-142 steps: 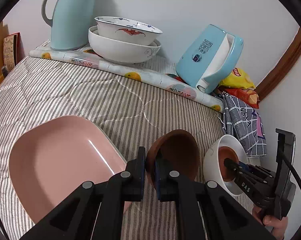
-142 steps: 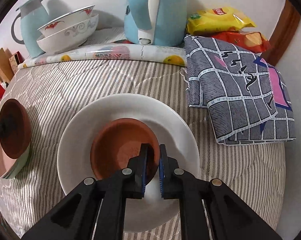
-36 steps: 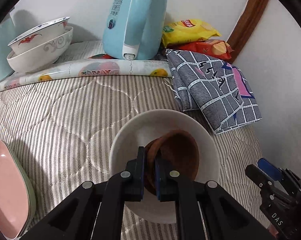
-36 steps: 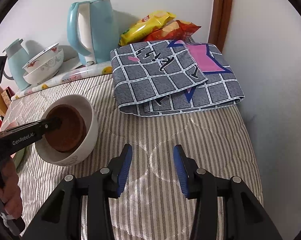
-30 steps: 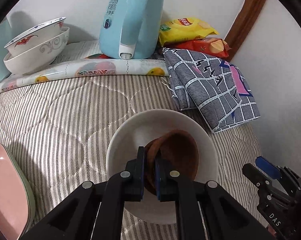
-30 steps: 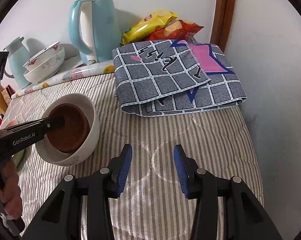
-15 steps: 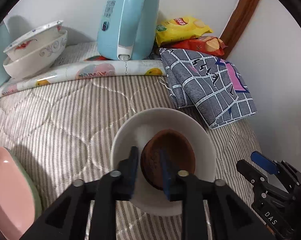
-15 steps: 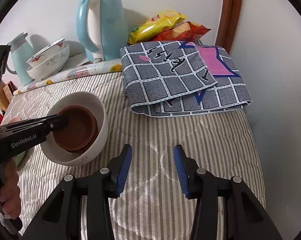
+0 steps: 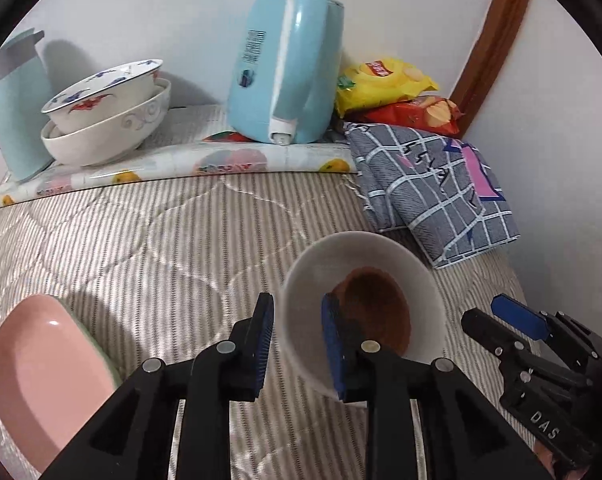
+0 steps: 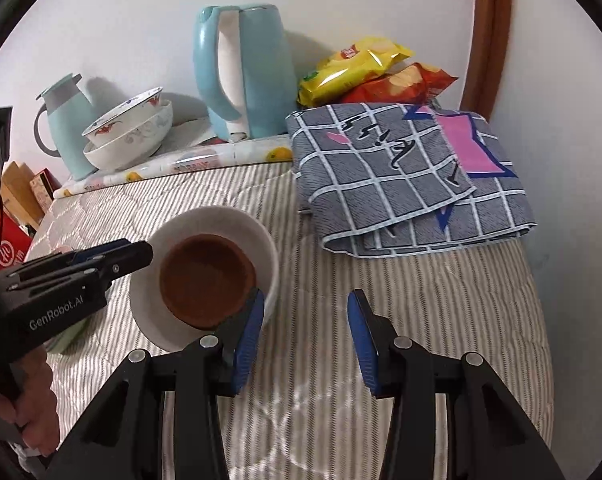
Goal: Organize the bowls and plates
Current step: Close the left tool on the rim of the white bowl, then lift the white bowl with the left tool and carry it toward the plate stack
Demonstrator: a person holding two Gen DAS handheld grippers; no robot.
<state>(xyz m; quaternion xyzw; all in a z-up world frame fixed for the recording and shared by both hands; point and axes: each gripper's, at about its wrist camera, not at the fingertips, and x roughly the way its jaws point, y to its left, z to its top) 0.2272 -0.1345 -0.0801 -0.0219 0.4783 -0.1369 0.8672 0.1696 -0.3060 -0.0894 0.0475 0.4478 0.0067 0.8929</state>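
Two brown bowls [image 10: 207, 280] sat nested in your white bowl [image 10: 261, 240]; beside it, left tongs [image 9: 297, 340] and right tongs [image 10: 305, 340] spread, empty; pink plate [image 9: 45, 376] remained.

Both grippers are the same build – chunky black plastic arms with round silver screws at the pivots and blue ribbed pads. The left gripper [image 9: 295, 344] has "GenRobot.AI" in white on its side, the right gripper [image 10: 305, 338] reads "DAS" on its own.
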